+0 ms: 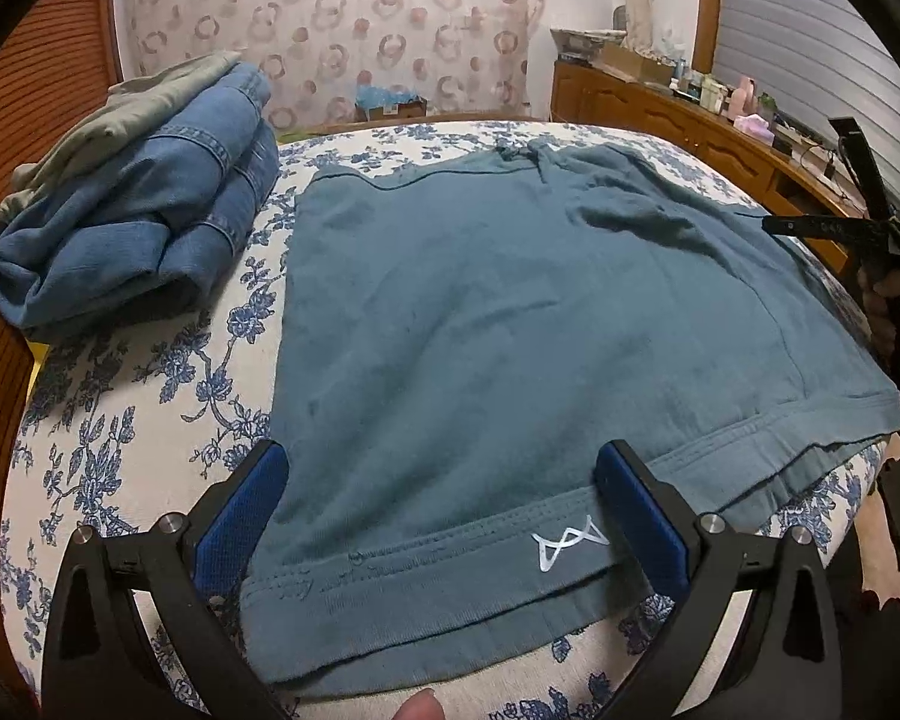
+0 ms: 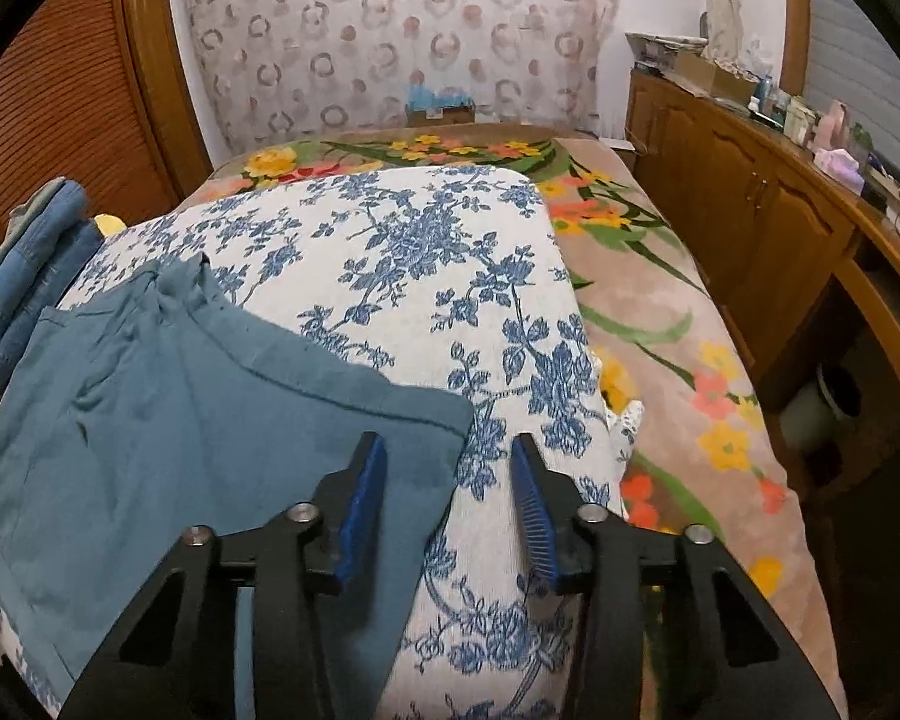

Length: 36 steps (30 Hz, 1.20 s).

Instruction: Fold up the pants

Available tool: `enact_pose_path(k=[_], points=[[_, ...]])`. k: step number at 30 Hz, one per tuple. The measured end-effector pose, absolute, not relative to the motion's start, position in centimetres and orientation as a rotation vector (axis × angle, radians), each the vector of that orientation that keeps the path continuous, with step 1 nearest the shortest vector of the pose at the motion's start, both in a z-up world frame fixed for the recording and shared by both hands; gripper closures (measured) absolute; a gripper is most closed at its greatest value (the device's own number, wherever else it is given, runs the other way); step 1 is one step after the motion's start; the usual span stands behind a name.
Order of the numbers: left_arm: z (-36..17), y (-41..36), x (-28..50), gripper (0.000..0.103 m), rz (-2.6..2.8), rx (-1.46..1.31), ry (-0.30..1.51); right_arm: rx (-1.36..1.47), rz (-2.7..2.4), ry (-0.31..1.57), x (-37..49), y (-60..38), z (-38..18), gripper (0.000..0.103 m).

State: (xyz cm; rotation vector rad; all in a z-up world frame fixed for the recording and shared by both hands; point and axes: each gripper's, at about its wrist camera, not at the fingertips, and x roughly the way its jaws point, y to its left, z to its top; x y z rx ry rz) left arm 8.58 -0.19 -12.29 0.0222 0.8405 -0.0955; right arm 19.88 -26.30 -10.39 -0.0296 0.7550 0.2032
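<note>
The teal pants (image 1: pixel 510 324) lie folded flat on the blue-flowered white cloth (image 1: pixel 120 420), hems with a white logo nearest me, waistband at the far end. My left gripper (image 1: pixel 441 492) is open, its blue pads straddling the near hem just above it. In the right wrist view the pants (image 2: pixel 168 420) fill the lower left. My right gripper (image 2: pixel 447 480) is open over the pants' right corner, left pad above the fabric, right pad above the cloth. The right gripper's black frame (image 1: pixel 870 228) shows at the right edge of the left wrist view.
A pile of folded blue jeans (image 1: pixel 150 210) with a grey garment on top sits at the far left. A floral blanket (image 2: pixel 660 312) covers the bed to the right. A wooden cabinet (image 2: pixel 780 228) with clutter lines the right wall. Slatted wooden doors (image 2: pixel 72 90) stand left.
</note>
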Motion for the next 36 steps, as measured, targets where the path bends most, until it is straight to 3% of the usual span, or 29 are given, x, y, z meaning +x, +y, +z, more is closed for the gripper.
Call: enact_pose_path(k=[7, 12, 19, 26, 31, 36], points=[[-12.4, -0.2, 8.4, 0.0, -0.088, 0.025, 0.82, -0.047, 0.268, 0.752, 19.7, -26.5, -10.5, 0.094], [-12.4, -0.2, 8.4, 0.0, -0.088, 0.024, 0.817, -0.032, 0.207, 0.725, 20.1, -28.5, -9.9, 0.102], [-12.4, -0.2, 8.4, 0.0, -0.087, 0.024, 0.817, -0.021, 0.192, 0.747, 19.6, -29.7, -9.9, 0.101], [-12.4, -0.1, 8.4, 0.0, -0.087, 0.024, 0.816, -0.099, 0.177, 0.731, 17.2, -27.0, -8.7, 0.092], [-12.4, -0.1, 8.4, 0.0, -0.088, 0.024, 0.816, -0.128, 0.293, 0.707, 13.3, -23.6, -8.4, 0.075], [-12.4, -0.2, 8.4, 0.0, -0.088, 0.024, 0.816, -0.122, 0.41, 0.731, 10.4, -21.0, -9.3, 0.069]])
